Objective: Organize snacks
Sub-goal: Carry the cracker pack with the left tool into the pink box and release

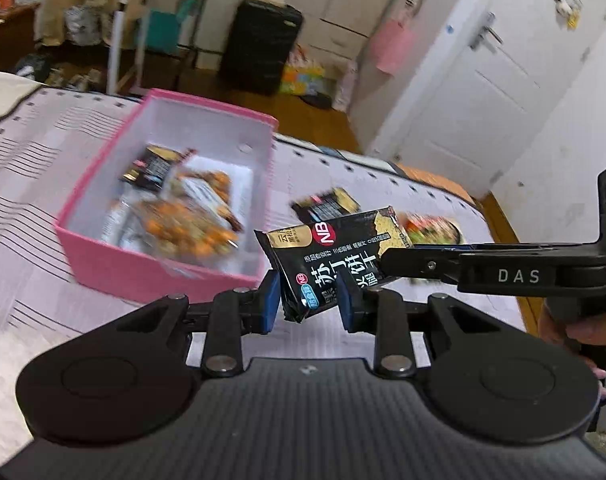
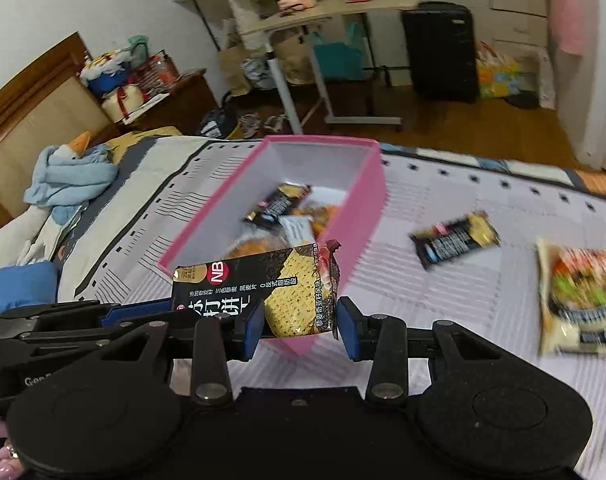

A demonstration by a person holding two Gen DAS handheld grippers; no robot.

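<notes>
A black soda-cracker packet (image 1: 335, 248) (image 2: 239, 284) hangs in the air just short of the pink box (image 1: 143, 272) (image 2: 367, 200), with both grippers on it. My left gripper (image 1: 309, 304) is shut on its lower left end, blue pads pressing both sides. My right gripper (image 2: 299, 322) is shut on the end printed with a cracker picture; in the left wrist view it reaches in from the right (image 1: 387, 262). The box is open-topped, white inside, and contains several snack packets. It stands on the bed.
On the striped bedcover right of the box lie another black packet (image 1: 327, 204) (image 2: 455, 236) and a pale snack bag (image 1: 431, 228) (image 2: 583, 296). A plush goose in a blue scarf (image 2: 71, 176) lies at the left. Beyond the bed edge stand a black suitcase (image 2: 439, 52) and a rolling table (image 2: 315, 20).
</notes>
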